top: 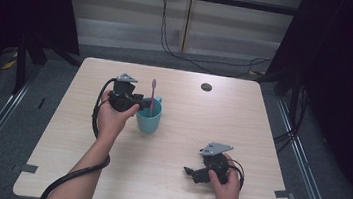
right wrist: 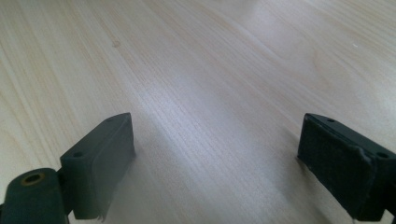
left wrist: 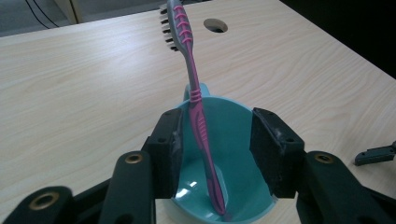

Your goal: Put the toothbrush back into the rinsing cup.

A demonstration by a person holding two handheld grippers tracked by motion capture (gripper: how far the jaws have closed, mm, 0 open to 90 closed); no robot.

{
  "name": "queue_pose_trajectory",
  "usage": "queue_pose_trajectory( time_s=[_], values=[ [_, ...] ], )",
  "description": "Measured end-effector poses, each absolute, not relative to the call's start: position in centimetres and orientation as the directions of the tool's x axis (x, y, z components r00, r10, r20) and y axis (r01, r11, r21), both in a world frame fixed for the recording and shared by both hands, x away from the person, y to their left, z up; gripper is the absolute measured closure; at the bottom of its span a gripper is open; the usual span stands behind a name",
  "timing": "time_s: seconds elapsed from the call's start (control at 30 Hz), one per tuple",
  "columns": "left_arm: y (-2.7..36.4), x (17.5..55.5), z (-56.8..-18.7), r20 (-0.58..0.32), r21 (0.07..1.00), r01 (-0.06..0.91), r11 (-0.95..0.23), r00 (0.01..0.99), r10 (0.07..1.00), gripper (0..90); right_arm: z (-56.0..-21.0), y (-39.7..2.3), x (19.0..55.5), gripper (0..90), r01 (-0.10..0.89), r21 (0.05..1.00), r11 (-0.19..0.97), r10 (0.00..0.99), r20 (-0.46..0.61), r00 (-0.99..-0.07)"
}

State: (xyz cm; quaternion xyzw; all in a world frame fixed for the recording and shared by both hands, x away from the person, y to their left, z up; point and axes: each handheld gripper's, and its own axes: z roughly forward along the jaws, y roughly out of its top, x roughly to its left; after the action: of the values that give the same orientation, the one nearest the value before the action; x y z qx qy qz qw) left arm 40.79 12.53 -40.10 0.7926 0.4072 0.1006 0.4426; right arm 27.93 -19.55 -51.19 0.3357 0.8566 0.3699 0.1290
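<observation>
Toothbrush in the cup, my claws letting go

The pink toothbrush (left wrist: 194,95) stands leaning inside the teal cup (left wrist: 233,140) mid-counter (top: 170,179); my left claw (left wrist: 217,140) is released around it, pads clear. Placing looks done; only withdrawing remains. My right claw (right wrist: 217,163) rests released, empty.

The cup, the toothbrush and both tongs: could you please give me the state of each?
Cup: upright on the table, toothbrush inside.
Toothbrush: head up, leaning on the cup's rim.
Left tongs: open, jaws either side of the toothbrush, not pressing it.
Right tongs: open, nothing between them, low over the table.
</observation>
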Motion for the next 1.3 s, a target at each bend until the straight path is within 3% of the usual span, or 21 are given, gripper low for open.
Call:
queue_pose_trajectory(
  time_s=[1.3],
  values=[
    [15.1,39.9,-40.2,-0.242,0.767,0.589,-0.255,0.634,0.735,25.4,-51.2,-19.5,27.9,10.2,0.48,0.72,0.501,0.671,0.027,-0.741]
  ],
)
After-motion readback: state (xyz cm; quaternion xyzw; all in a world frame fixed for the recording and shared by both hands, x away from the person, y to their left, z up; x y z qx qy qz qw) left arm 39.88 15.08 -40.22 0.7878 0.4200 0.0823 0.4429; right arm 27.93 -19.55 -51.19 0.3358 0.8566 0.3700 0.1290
